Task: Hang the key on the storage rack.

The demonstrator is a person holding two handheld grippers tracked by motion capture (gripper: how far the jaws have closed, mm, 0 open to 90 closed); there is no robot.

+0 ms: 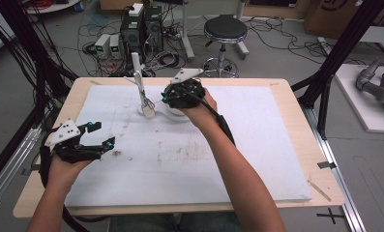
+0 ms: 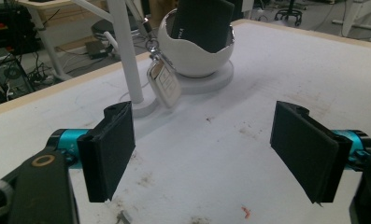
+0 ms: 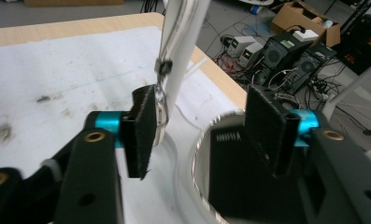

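A white egg-shaped bowl (image 2: 197, 58) stands on a round base, with a flat black object (image 2: 204, 23) upright inside it. Beside it rises a thin white post (image 2: 124, 51), and a silver key fob (image 2: 163, 83) hangs from it on a ring. In the high view my right gripper (image 1: 172, 96) hovers over the bowl (image 1: 177, 115), next to the post (image 1: 137, 72). The right gripper (image 3: 204, 135) is open, one pad beside the key ring (image 3: 161, 105), the other above the black object (image 3: 230, 177). My left gripper (image 1: 104, 134) is open and holds nothing, near the mat's left edge; its jaws (image 2: 206, 154) face the fob.
A stained white foam mat (image 1: 257, 159) covers the wooden table (image 1: 296, 101). Behind the table are a black stool (image 1: 225, 29), computer towers (image 1: 142, 26) and loose cables on the floor. Black frame posts (image 1: 342, 43) stand at both sides.
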